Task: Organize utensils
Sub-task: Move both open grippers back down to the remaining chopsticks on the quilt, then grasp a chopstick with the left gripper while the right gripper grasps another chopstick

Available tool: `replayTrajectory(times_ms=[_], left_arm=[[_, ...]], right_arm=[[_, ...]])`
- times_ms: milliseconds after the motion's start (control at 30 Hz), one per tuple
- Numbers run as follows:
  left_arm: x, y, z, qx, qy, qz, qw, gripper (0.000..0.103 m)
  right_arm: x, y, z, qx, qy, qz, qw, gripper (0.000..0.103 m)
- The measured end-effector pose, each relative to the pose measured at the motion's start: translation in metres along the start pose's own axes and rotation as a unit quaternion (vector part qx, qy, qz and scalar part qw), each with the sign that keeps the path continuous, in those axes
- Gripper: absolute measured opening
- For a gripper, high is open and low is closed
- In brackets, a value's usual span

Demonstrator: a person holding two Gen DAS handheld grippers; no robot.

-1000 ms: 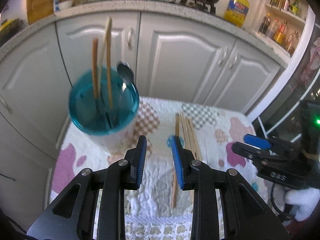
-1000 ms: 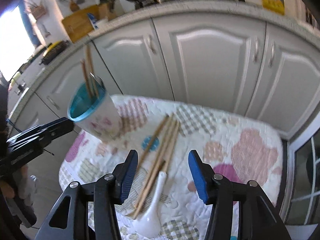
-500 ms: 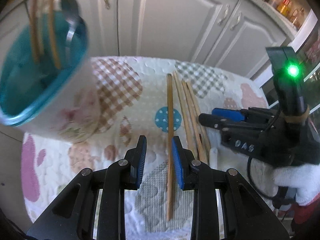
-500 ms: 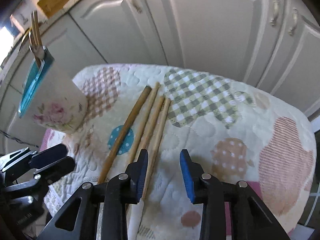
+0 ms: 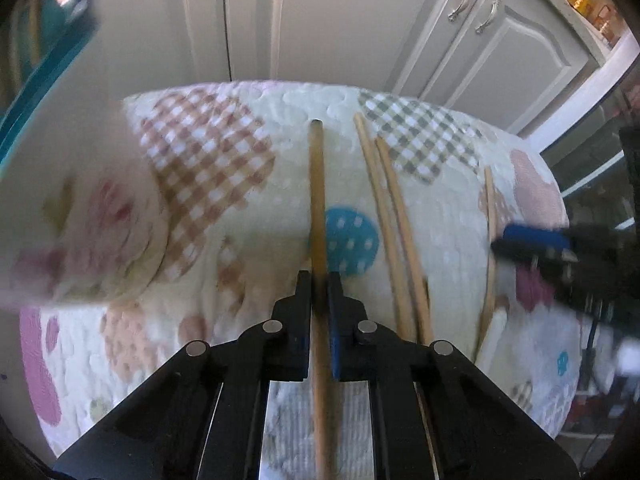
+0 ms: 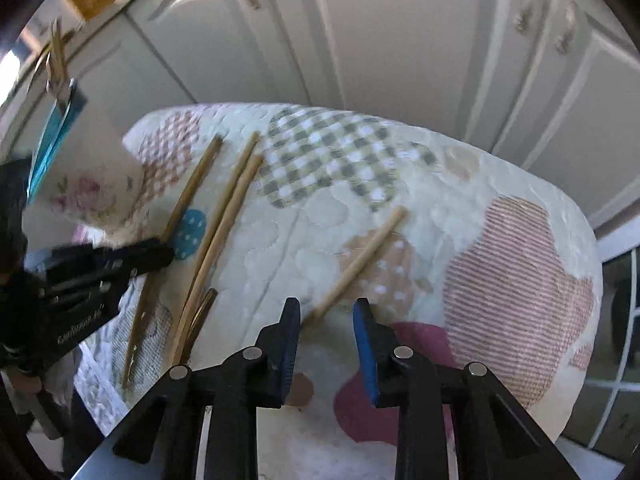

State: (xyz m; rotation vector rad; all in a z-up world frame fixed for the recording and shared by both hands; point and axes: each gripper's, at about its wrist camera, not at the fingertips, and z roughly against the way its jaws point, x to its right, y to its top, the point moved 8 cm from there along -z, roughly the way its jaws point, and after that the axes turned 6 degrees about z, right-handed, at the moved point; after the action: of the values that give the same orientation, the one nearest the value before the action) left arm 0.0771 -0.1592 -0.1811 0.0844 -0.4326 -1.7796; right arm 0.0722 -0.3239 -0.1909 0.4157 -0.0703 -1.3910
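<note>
Several wooden chopsticks lie on a patchwork cloth. My left gripper points steeply down, and its jaws are closing on the leftmost chopstick, which runs lengthwise between the pads. Two more chopsticks lie just right of it. In the right wrist view one chopstick lies apart, with its near end between the closing jaws of my right gripper; the pads stand clear of it. The left gripper shows there at the left. A floral holder with a teal rim holds upright chopsticks.
White cabinet doors stand close behind the cloth-covered surface. The holder looms blurred at the left of the left wrist view. The cloth's right edge drops off beside a glass door.
Both grippers have dropped close to the cloth. The left jaws went from wide apart to clamped around the leftmost chopstick. The right jaws narrowed, and one chopstick now lies apart from the bundle.
</note>
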Motion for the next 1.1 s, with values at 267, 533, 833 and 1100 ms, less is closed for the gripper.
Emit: replayTrajectory(times_ms=[267,533,833,1100], left_arm=[[-0.010,-0.052,0.020,-0.037,-0.021,-0.001,0.9991,0.006],[-0.006,-0.018,0.020,-0.012,-0.003,0.002,0.9999,0.015],[0.000,0.020,-0.010,-0.003,0.053,-0.005,0.9986,0.019],[0.011,0.029,0.004,0.008,0.008,-0.014,0.9998,0.006]], right_arm=[[0.022,0.020,-0.009,0.022,0.005,-0.034,0.999,0.026],[-0.016,0.042,-0.025,0.007,0.014,0.066,0.998,0.015],[-0.004,0.042,-0.032,0.004,0.000,0.033,0.999,0.015],[-0.009,0.045,-0.024,0.024,0.054,-0.003,0.998,0.009]])
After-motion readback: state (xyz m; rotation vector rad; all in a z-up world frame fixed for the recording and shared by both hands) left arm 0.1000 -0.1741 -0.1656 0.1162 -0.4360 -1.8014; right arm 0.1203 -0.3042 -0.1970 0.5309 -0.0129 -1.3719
